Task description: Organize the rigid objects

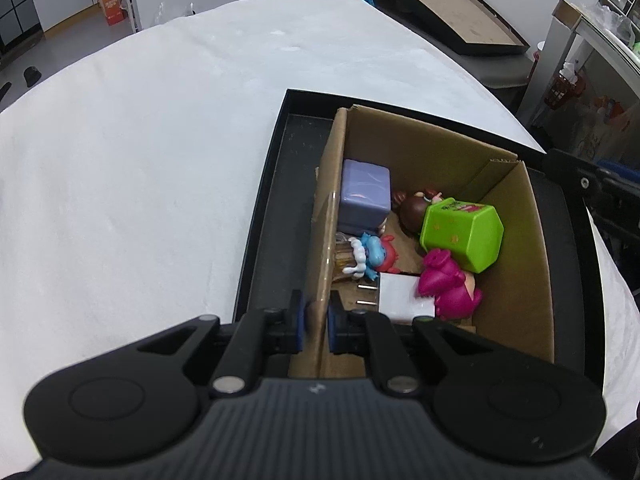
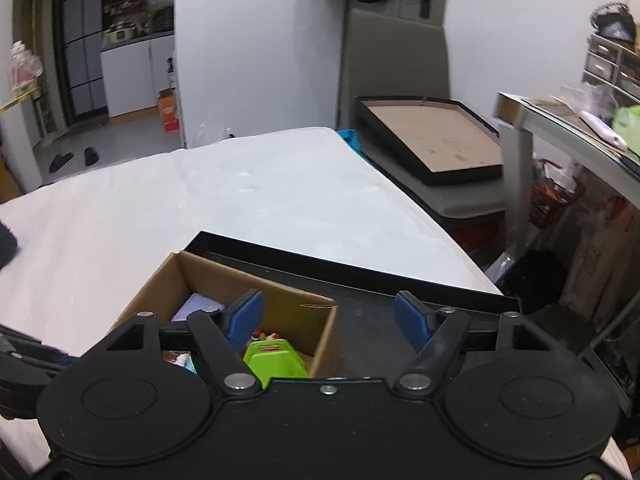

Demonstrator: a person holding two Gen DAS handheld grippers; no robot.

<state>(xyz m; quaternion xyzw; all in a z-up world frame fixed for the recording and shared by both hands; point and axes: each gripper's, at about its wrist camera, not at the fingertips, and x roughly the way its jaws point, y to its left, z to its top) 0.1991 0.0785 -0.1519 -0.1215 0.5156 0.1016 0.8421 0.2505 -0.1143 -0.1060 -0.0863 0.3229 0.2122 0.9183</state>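
Note:
A brown cardboard box (image 1: 508, 240) stands inside a shallow black tray (image 1: 276, 208) on the white table. It holds a purple cube (image 1: 366, 192), a green hexagonal tub (image 1: 460, 236) lying on its side, a magenta figure (image 1: 448, 284), a blue figure (image 1: 374, 254), a brown-haired doll (image 1: 414, 210) and a white plug block (image 1: 400, 296). My left gripper (image 1: 318, 312) is shut on the box's left wall near its front end. My right gripper (image 2: 328, 316) hovers open over the box's right wall (image 2: 324, 336), its pads pressing on nothing. The green tub (image 2: 272, 360) shows below it.
White cloth (image 1: 160, 160) covers the table to the left of and beyond the tray. A second black tray (image 2: 432, 136) with a brown bottom rests on a grey chair (image 2: 396, 52) off the table's far right. A cluttered desk (image 2: 560, 120) stands to the right.

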